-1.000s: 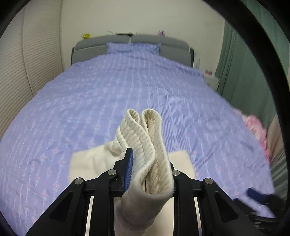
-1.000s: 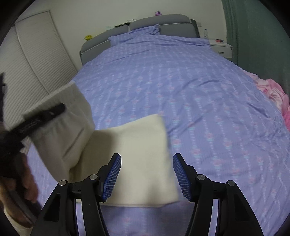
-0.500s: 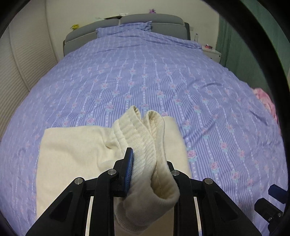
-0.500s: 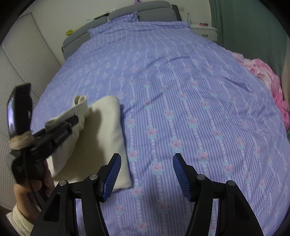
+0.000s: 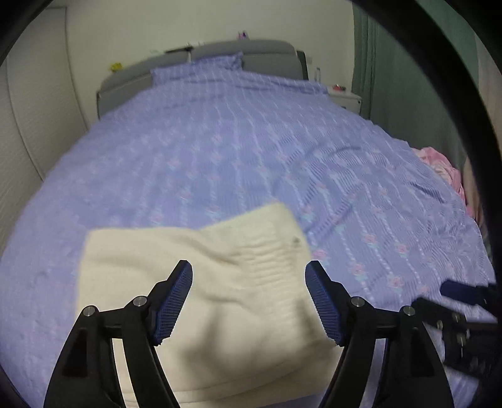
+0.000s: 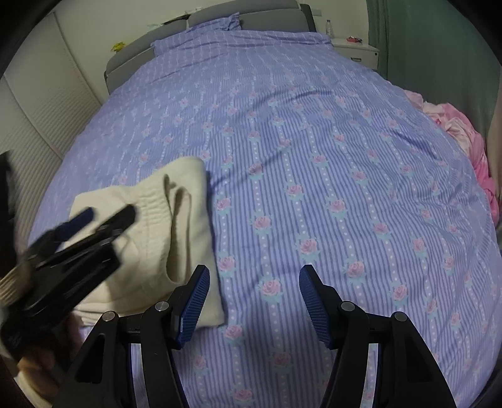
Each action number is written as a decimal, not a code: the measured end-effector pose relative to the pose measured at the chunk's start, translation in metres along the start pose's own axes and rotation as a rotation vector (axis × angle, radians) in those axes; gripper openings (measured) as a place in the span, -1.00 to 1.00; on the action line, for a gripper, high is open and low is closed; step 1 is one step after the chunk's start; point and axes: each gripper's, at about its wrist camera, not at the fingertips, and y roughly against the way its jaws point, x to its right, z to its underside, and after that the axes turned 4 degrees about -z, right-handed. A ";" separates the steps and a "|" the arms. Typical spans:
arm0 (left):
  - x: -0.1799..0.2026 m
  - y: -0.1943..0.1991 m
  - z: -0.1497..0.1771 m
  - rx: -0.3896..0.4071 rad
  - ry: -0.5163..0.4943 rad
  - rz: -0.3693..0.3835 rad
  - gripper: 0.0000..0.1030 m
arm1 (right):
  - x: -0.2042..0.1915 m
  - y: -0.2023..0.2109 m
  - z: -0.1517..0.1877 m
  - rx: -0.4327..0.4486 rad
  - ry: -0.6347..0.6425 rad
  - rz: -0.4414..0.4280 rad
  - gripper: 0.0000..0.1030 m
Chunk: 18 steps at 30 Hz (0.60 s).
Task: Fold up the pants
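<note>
The cream pants [image 5: 219,282] lie folded in a thick rectangle on the purple flowered bedspread [image 5: 251,157], ribbed waistband on top. My left gripper [image 5: 249,298] hovers just above them; its jaws are opening and nothing is between the pads. In the right wrist view the pants [image 6: 163,238] sit at the left, with the left gripper [image 6: 103,216] blurred over them. My right gripper [image 6: 254,298] stands open over bare bedspread [image 6: 313,157], just right of the pants' near corner, holding nothing.
A grey headboard [image 6: 251,12] and pillow [image 6: 213,26] are at the far end. Pink cloth [image 6: 464,138] is bunched at the bed's right edge beside a green curtain [image 6: 433,47]. A white nightstand [image 6: 354,47] stands far right. White closet doors [image 6: 40,103] line the left.
My left gripper has let go of the ribbed waistband, which now lies flat on the folded pants. Both grippers have sunk toward the bed; the right one drifted off the pants to their right.
</note>
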 end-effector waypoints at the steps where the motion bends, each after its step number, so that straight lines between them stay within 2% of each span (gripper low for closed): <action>1: -0.013 0.007 0.003 0.005 0.014 -0.004 0.43 | -0.003 -0.001 -0.002 0.002 0.008 -0.009 0.19; 5: -0.054 0.018 0.012 0.003 0.045 -0.028 0.43 | -0.026 -0.012 -0.014 0.009 0.059 -0.122 0.19; 9: -0.082 0.005 0.023 -0.054 0.055 -0.046 0.43 | -0.058 -0.030 -0.030 0.021 0.153 -0.202 0.17; 14: -0.095 -0.009 0.028 -0.101 0.113 -0.026 0.43 | -0.090 -0.056 -0.045 0.026 0.279 -0.218 0.13; 18: -0.091 -0.023 0.021 -0.102 0.161 -0.015 0.43 | -0.102 -0.079 -0.055 0.013 0.326 -0.220 0.02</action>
